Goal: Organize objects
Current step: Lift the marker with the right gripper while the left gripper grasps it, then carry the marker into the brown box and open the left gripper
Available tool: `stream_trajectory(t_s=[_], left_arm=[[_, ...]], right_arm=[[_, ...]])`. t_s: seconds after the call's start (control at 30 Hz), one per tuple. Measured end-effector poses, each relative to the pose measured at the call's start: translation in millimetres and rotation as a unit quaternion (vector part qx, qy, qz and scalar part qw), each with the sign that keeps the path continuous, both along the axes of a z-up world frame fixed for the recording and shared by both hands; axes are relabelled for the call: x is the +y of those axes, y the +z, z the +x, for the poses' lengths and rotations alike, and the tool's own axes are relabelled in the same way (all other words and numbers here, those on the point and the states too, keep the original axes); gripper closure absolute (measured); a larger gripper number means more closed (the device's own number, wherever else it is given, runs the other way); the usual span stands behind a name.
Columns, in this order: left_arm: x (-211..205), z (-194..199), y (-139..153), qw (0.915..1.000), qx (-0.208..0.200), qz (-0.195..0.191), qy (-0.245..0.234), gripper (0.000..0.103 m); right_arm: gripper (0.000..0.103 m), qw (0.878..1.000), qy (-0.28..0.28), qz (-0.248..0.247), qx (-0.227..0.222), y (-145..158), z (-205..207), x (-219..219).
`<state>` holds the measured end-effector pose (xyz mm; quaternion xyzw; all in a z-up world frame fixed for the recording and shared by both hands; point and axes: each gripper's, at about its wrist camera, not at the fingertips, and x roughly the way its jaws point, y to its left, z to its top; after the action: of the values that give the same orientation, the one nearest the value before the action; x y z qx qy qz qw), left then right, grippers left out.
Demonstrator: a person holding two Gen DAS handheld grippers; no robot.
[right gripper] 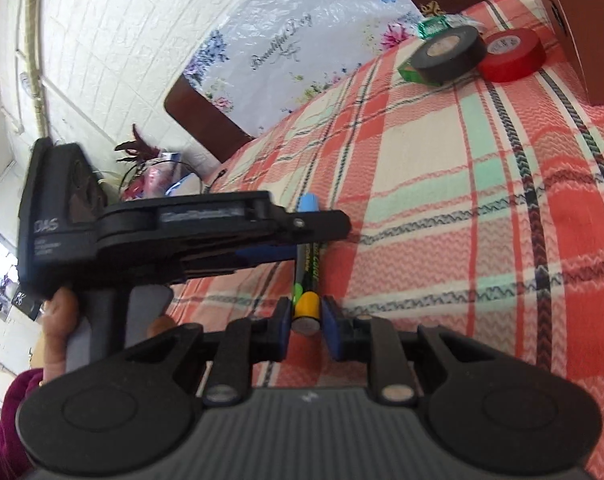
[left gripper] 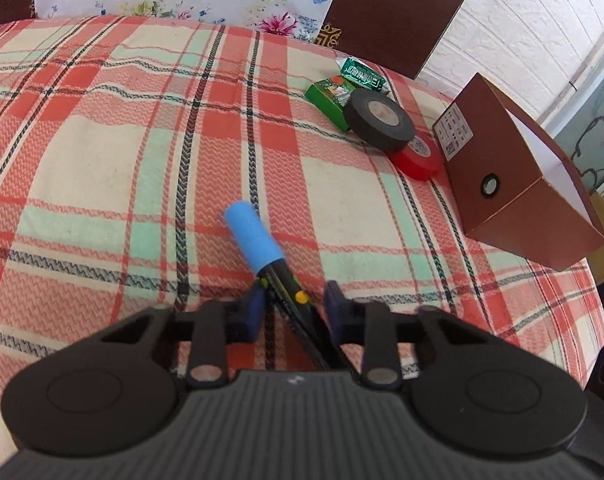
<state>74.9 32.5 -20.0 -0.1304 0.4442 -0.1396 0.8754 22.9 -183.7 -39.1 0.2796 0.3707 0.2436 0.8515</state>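
Two markers with black barrels lie together over the plaid tablecloth (left gripper: 101,152). One has a blue cap (left gripper: 251,236), also seen in the right wrist view (right gripper: 308,202); the other has a yellow cap (right gripper: 306,307). My left gripper (left gripper: 291,308) has its jaws around the barrels with a gap on the right side; the right wrist view shows it from the side (right gripper: 310,228). My right gripper (right gripper: 306,320) is shut on the yellow-capped end. A black tape roll (left gripper: 380,120), a red tape roll (left gripper: 418,156) and a brown box (left gripper: 514,184) sit at the far right.
A green carton (left gripper: 328,98) and a green foil packet (left gripper: 362,74) lie behind the black tape. A brown chair back (left gripper: 394,12) stands beyond the table. A white brick wall and flowered sheet (right gripper: 285,48) are behind.
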Motion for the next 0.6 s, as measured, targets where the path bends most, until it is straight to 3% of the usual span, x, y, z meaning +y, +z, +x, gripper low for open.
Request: stream_trajectory(t_s=[0.17, 0.33, 0.47, 0.6], left_arm=[[-17, -7, 25, 0.9994, -0.027, -0.01, -0.016, 0.08], [-60, -2, 70, 0.9953, -0.075, -0.008, -0.061, 0.085], [-117, 9, 104, 0.9863, -0.118, 0.002, -0.115, 0.085], [-184, 25, 122, 0.9756, -0.14, 0.001, -0.17, 0.085]], right_arm=[[0.085, 0.999, 0.0, -0.022, -0.033, 11, -9, 1], [0.085, 0.994, -0.034, -0.05, -0.096, 33, -19, -13], [0.085, 0.98, -0.096, -0.085, -0.155, 59, -26, -42], [0.085, 0.957, -0.172, -0.13, -0.192, 81, -31, -84]])
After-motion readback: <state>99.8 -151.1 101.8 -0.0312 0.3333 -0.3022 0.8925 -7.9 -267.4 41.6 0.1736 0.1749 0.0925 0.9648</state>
